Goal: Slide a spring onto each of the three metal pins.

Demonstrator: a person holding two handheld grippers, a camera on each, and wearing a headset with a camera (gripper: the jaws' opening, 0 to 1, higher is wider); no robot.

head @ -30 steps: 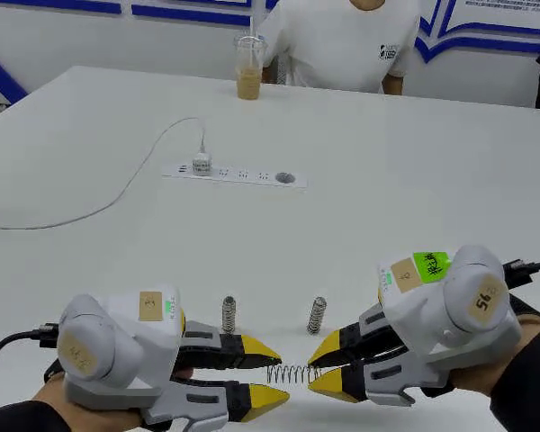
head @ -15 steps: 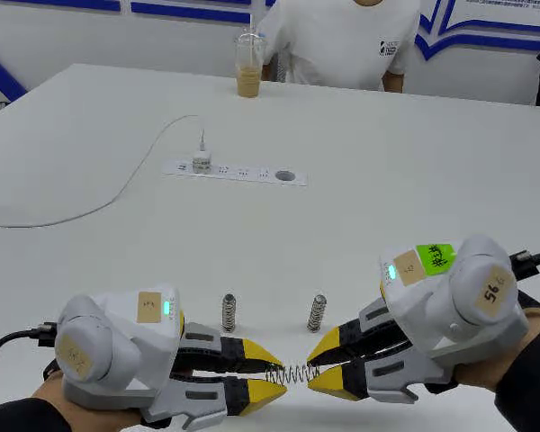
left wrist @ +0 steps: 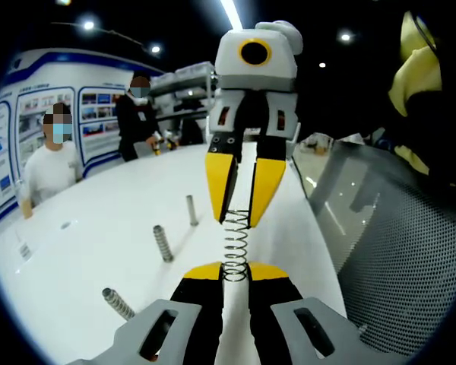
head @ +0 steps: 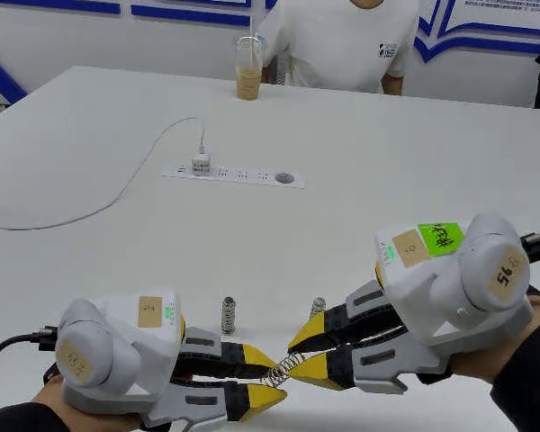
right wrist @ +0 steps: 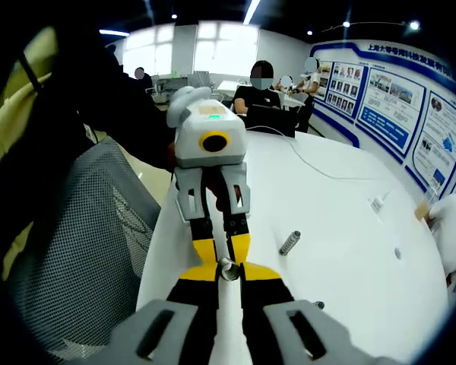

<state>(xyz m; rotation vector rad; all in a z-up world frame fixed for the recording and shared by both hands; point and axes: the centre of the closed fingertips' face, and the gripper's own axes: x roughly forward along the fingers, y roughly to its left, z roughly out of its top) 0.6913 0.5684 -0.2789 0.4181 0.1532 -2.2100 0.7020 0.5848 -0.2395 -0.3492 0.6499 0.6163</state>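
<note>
Two pins done: first covered pin [left wrist: 162,243], second covered pin [left wrist: 118,303]. Third, bare pin [left wrist: 191,211], not done. Near bare pin hung last spring [left wrist: 235,243]; left claw [left wrist: 235,272] pinched one end, right claw [right wrist: 228,268] other.

Gripper views face-to-face, close, sharing spring [left wrist: 235,247]

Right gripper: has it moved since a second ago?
Yes. Holding the held spring with the left gripper, the right gripper has shifted left, now overlapping the pin behind.

Ends of the coiled metal spring [head: 283,368] vanish between jaws; a spring-wrapped metal pin [head: 318,306] seems half hidden behind the right hand-held gripper [head: 291,362].
</note>
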